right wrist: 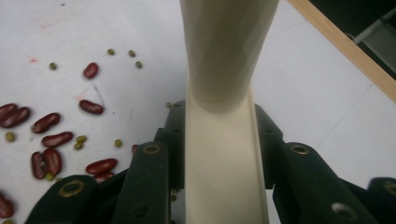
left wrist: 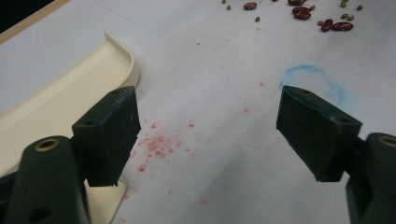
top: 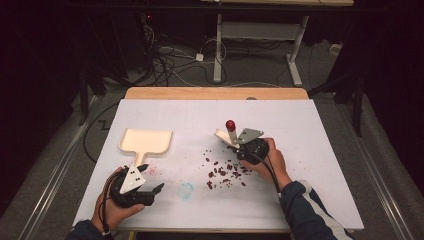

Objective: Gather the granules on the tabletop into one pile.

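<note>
Beans point(top: 225, 172) are lying unswept at the dustpan's point(top: 146, 141) four o'clock; you're clamping the brush point(right wrist: 224, 140) in right jaws, left jaws gaping empty.

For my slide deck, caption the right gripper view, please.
Right gripper clamps a cream brush handle above scattered red beans.

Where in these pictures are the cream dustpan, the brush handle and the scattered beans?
cream dustpan point(top: 145, 140), high view, on its flat tray.
brush handle point(right wrist: 224, 158), right gripper view, on the flat cream shaft between the jaws.
scattered beans point(top: 225, 172), high view, on the middle of the spill.
</note>
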Demonstrator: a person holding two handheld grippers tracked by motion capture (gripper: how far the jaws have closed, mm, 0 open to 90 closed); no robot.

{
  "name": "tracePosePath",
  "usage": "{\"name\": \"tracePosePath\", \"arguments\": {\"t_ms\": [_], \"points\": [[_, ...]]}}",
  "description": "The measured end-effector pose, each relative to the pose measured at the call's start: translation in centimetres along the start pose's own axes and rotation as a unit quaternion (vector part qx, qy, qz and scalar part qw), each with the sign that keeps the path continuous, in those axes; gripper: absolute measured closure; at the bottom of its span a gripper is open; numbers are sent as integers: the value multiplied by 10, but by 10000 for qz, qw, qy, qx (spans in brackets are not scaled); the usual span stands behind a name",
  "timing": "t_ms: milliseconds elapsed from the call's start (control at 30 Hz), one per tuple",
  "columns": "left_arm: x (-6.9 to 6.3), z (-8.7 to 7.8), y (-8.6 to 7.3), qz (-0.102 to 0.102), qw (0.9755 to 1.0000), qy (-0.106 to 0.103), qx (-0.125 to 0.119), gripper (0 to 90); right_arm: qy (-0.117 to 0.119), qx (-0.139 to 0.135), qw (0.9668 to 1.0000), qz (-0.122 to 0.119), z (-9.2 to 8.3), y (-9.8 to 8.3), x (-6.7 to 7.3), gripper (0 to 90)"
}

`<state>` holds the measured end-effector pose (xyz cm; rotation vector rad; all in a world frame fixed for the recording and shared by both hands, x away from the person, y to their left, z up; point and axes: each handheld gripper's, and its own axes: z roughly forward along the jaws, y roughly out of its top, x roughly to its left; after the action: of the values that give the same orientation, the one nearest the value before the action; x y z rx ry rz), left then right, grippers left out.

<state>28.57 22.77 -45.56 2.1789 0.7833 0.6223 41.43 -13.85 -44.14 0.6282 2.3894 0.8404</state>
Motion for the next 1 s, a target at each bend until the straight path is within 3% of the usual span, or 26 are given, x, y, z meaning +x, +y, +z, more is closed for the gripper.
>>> {"name": "tracePosePath", "arguments": {"t_ms": [367,567,700,867,1000], "points": [[-1,-2,0,37,10000,-2,-13,207,559,-111,9974,-430,-17,-6,7,669],[-1,-2,0,30,10000,0,-31,207,485,-188,9973,-527,-32,-5,4,673],[-1,-2,0,28,10000,-8,-30,207,371,-333,9981,-371,-39,-2,0,673],[0,0,0,-15,10000,-12,1,207,327,-492,9976,-371,-29,10,-5,673],[-1,0,1,13,10000,-32,-16,207,379,-602,9949,-718,-9,28,-4,673]]}}
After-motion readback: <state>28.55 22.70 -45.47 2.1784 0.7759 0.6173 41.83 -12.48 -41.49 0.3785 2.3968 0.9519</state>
